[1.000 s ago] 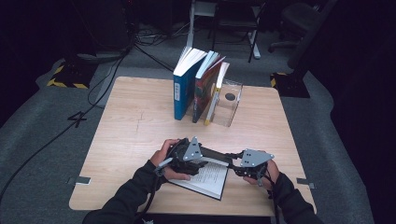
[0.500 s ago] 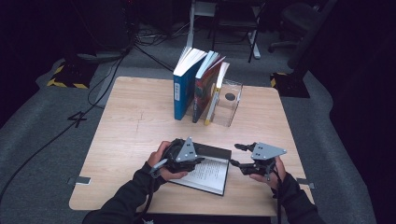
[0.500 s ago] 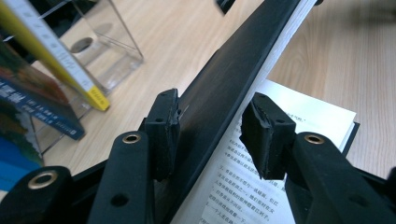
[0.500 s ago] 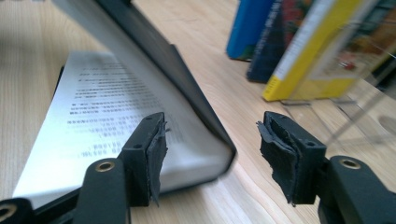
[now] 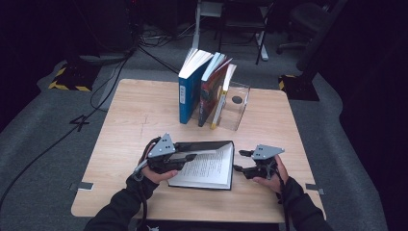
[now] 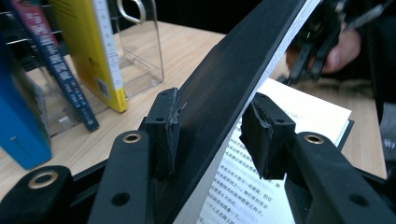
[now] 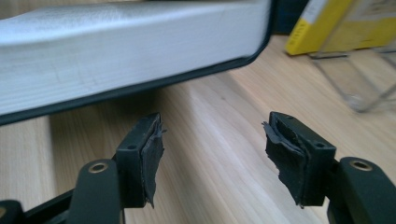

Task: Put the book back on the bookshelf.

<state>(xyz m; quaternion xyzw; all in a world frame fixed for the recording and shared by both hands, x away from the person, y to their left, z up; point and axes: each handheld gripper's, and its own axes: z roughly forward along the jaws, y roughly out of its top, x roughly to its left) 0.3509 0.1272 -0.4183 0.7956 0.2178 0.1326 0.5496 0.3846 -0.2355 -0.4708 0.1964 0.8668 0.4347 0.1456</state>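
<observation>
- The open book (image 5: 208, 167) lies flat on the wooden table (image 5: 130, 120), near the person's edge, printed pages facing up.
- Left gripper (image 5: 190, 155) has the book's black front cover (image 6: 229, 88) between its jaws and holds it raised at a slant over the pages. In the left gripper view one pad presses the cover's outer face; the other pad (image 6: 264, 135) sits just off the inner side, so it's a loose pinch – can't tell if that pad really touches.
- Right gripper (image 5: 240, 161) sits just beside the book's right edge, jaws spread wide with nothing between them. In its own view the page block (image 7: 130, 51) is right ahead, with bare wood under the jaws.
- Further back, a blue book (image 5: 190, 91), a dark red one (image 5: 211, 91) and a thin yellow-spined one (image 5: 222, 98) stand leaning together against a clear acrylic bookend (image 5: 235, 108).
- Right hand (image 5: 272, 175) holds its gripper from behind, resting near the table edge.
</observation>
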